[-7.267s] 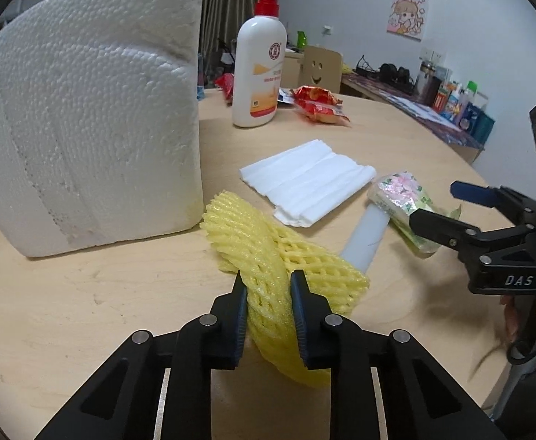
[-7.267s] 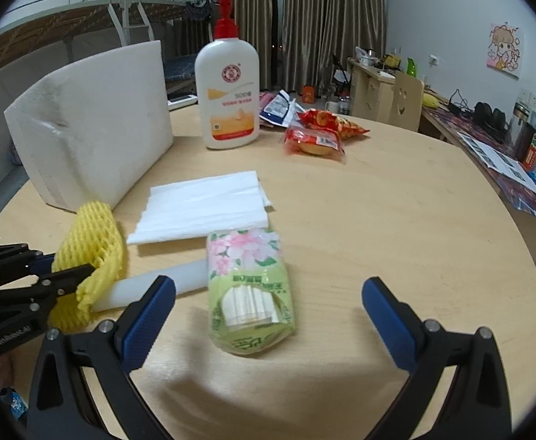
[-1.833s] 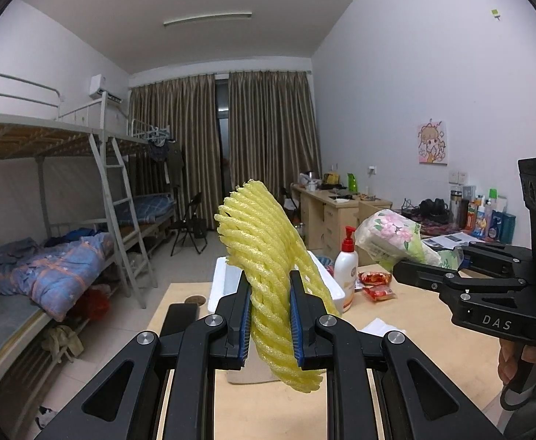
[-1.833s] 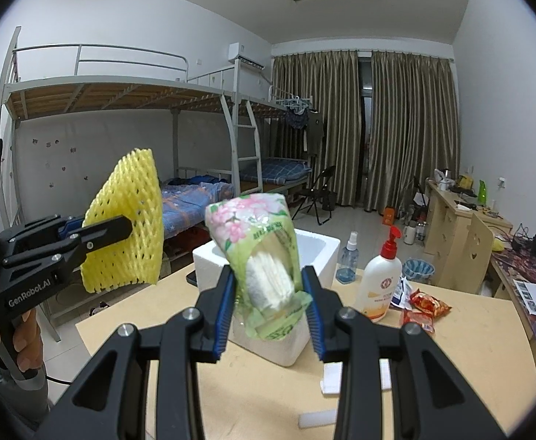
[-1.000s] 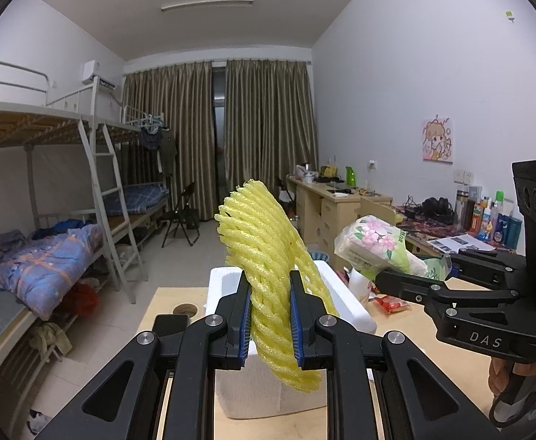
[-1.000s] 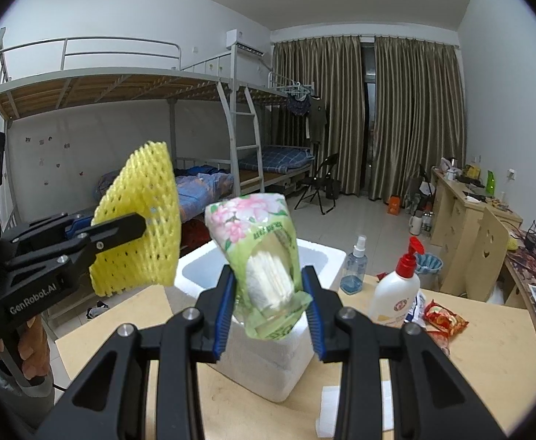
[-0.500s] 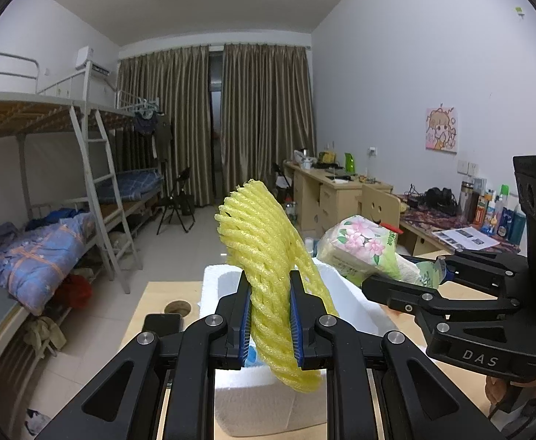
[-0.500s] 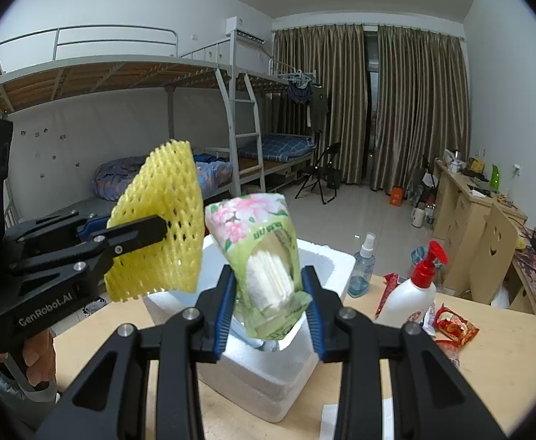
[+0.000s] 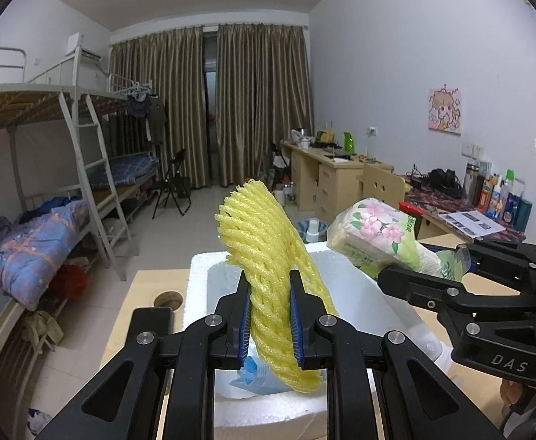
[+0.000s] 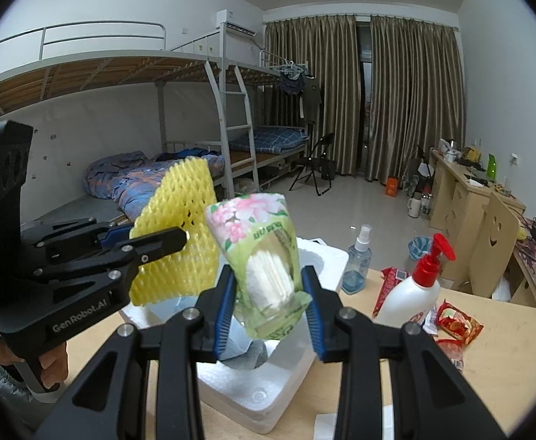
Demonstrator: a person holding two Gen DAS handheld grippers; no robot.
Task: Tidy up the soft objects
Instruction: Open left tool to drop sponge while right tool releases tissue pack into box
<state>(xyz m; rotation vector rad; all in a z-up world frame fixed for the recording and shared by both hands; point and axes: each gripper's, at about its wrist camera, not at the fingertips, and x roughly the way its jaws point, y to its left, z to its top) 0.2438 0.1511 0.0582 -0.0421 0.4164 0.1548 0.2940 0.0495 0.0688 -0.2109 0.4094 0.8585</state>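
My left gripper (image 9: 269, 324) is clamped on the yellow foam net (image 9: 271, 275), its blue pads pressing both sides of the mesh; its jaws have just been easing a little wider, yet the net is gripped between them and stands up from the fingers toward twelve o'clock in the left wrist view. My right gripper (image 10: 269, 313) is squeezed on the tissue pack (image 10: 264, 256), a green packet with pink flowers printed on it, which sticks up between the blue pads with its white tissues showing through the clear window. Both soft things hang above the white foam box (image 9: 345, 267), which sits on the wooden table (image 10: 502, 359); in the left wrist view the box opens just beyond my fingertips, and inside it, at about six o'clock below the net, lies something pale blue and white (I cannot tell what it is). From the right wrist view the net is at nine o'clock of the tissue pack, just beside it, and my hand (image 10: 49, 361) shows around the left gripper's handle at eight o'clock. At three o'clock of the pack stand a white pump bottle (image 10: 412, 299) with a red top and a clear spray bottle (image 10: 357, 266), with red snack packets (image 10: 458, 324) lying near them on the table.
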